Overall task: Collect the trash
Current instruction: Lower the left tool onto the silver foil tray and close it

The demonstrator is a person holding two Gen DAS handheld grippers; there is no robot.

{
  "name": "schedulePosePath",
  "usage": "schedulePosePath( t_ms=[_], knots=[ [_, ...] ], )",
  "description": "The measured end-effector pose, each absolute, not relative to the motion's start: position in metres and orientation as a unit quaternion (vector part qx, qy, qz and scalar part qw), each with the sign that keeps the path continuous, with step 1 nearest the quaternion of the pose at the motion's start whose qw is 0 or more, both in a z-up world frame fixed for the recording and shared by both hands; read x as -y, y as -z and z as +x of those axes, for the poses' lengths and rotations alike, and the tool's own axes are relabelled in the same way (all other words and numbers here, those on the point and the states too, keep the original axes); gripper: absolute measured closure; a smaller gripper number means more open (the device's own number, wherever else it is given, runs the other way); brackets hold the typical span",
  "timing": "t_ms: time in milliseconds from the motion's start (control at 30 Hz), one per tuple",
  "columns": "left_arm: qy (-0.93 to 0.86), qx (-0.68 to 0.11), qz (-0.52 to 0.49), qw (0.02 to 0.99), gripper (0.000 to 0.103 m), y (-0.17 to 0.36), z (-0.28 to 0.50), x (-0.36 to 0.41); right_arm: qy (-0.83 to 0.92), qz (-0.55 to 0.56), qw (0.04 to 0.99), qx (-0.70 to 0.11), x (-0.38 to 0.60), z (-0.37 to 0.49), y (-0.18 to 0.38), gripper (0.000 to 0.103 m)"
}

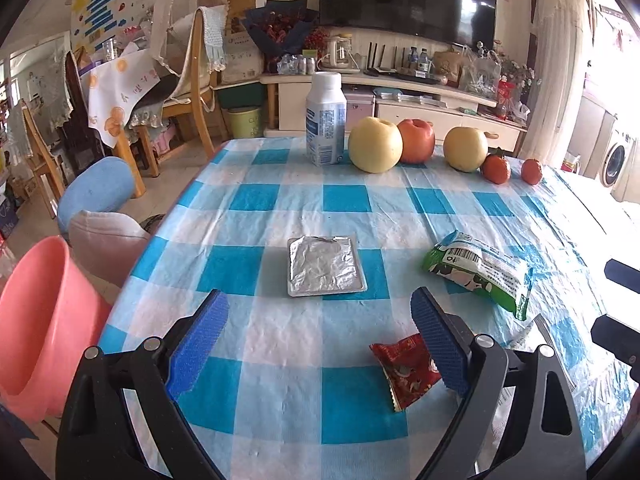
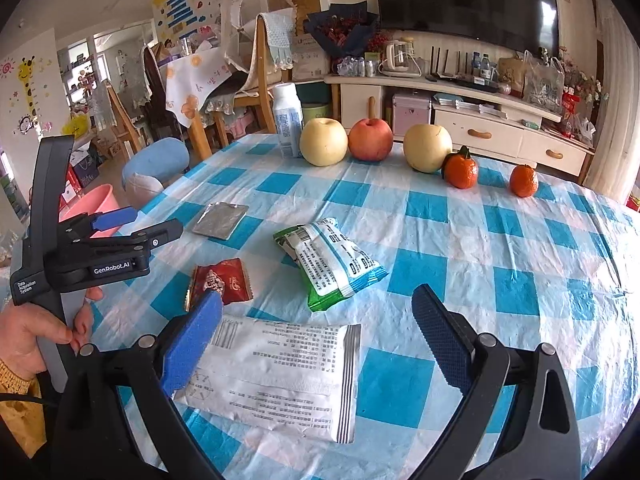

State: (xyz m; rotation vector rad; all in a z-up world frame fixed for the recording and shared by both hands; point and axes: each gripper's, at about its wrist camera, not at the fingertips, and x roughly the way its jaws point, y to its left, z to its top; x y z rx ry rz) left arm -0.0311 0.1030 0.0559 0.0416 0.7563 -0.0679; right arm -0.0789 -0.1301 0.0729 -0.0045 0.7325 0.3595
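Observation:
Four pieces of trash lie on the blue-checked tablecloth [image 1: 280,420]. They are a silver foil packet [image 1: 326,266], a green and white snack wrapper [image 1: 480,272], a small red wrapper [image 1: 404,368] and a large white packet [image 2: 276,372]. My left gripper [image 1: 319,298] hovers open just short of the foil packet, with the red wrapper beside its right finger. My right gripper [image 2: 318,294] stands open above the white packet, nothing pressed between its pads. The right wrist view shows the green wrapper [image 2: 332,260], the red wrapper [image 2: 220,280] and the left gripper [image 2: 158,220], held by a hand.
A pink bucket [image 1: 44,320] stands on the floor off the table's left edge, beside a blue and pink stool [image 1: 96,196]. A white bottle [image 1: 325,120], three large fruits [image 1: 374,144] and two tangerines [image 1: 496,168] line the far edge. Chairs and a TV cabinet stand beyond.

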Motion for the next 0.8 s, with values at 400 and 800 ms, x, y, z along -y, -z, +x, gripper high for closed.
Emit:
schedulePosePath(
  t_ms=[400,800],
  knots=[
    [0.042,-0.428,0.005,0.903,0.011,-0.02,0.033,-0.096,-0.198,0.011,0.888,-0.414,0.128,-0.021,-0.042,0.007],
    [0.038,-0.453,0.009,0.891,0.013,-0.005,0.055,-0.094,-0.212,-0.008,0.873,-0.44,0.111,0.019,-0.021,0.007]
  ],
)
